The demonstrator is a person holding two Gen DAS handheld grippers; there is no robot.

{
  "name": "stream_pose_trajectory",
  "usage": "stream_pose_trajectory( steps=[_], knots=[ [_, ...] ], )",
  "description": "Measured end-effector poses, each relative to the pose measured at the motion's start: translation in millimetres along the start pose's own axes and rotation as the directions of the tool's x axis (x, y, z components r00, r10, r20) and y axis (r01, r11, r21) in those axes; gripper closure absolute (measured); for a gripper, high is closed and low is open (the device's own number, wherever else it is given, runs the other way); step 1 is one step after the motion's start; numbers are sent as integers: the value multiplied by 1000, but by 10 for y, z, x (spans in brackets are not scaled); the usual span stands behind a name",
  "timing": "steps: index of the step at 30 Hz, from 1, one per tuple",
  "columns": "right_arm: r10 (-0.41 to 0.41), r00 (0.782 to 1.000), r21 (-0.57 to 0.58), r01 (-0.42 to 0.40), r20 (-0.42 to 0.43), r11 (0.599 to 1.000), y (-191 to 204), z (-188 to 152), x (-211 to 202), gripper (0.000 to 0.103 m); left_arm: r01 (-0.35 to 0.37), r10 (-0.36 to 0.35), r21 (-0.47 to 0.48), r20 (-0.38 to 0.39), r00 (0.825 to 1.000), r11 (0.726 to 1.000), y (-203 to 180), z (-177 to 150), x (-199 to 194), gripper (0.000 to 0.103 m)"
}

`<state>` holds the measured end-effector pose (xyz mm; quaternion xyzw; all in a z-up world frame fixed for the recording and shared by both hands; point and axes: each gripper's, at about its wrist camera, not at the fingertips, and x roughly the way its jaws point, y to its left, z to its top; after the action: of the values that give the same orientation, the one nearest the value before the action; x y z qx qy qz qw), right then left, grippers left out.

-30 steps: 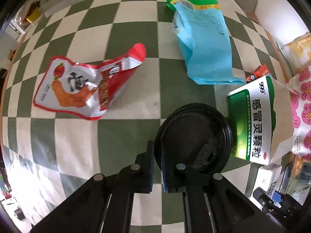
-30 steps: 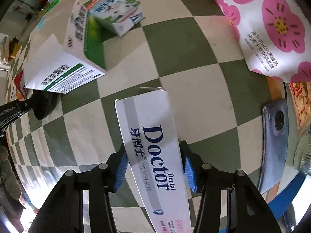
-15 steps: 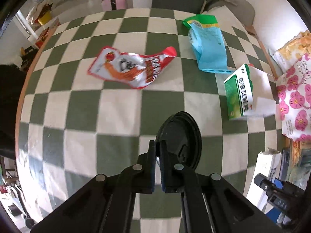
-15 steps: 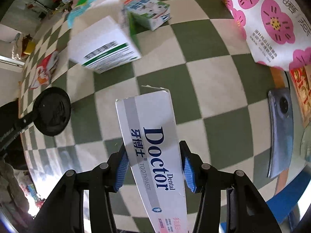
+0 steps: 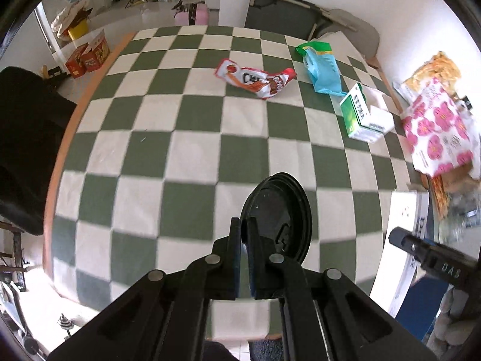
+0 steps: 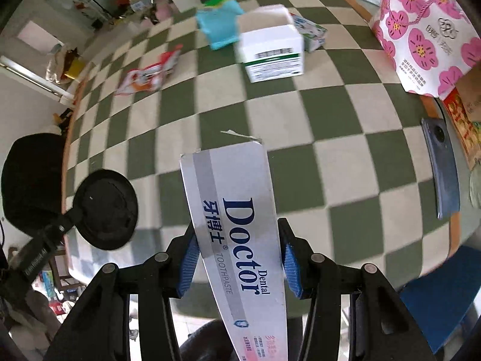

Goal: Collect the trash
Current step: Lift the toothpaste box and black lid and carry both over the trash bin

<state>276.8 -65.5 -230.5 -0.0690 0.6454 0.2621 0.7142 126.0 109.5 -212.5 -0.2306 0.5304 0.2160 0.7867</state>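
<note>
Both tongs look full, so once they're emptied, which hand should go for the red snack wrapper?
Left, probably. The red snack wrapper lies on the left tongs' side of the table; the right tongs are farther, nearer the green-and-white box.

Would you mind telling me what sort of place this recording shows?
Probably a home dining or living room: a green-and-white checked tablecloth covers a table strewn with household packaging, a grey folding chair stands at the far end, and a tiled floor with cardboard boxes lies beyond.

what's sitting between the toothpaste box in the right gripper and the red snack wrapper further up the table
Nothing visible. The toothpaste box is clamped in the right gripper, and only bare checkered tablecloth lies along the line to the red snack wrapper. The green-and-white box stands off to the right.
</note>
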Motion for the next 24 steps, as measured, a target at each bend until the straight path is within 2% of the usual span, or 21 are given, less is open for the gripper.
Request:
stream_pose_trajectory(
  steps=[7,11,14,20,24],
  knots=[
    [16,999,50,-19,50,999,481,-955,-218,52,44,-44,60,6,999,997,464,-706,-376,102],
    [50,998,97,-52,25,994,582,-1494,-203,52,46,-44,67,-28,999,997,709,-1113,-462,102],
    [72,997,125,-69,-24,990,638,-1942,-103,52,51,-46,66,-68,997,997,846,-1425,-449,102],
    [98,983,153,-74,-158,985,597,-2705,360,52,49,-45,18,-173,984,999,1034,-2044,-98,102],
    [109,959,191,-59,-263,980,387,-3105,974,52,31,-36,-21,-267,963,999,1108,-2429,457,102]
  ],
)
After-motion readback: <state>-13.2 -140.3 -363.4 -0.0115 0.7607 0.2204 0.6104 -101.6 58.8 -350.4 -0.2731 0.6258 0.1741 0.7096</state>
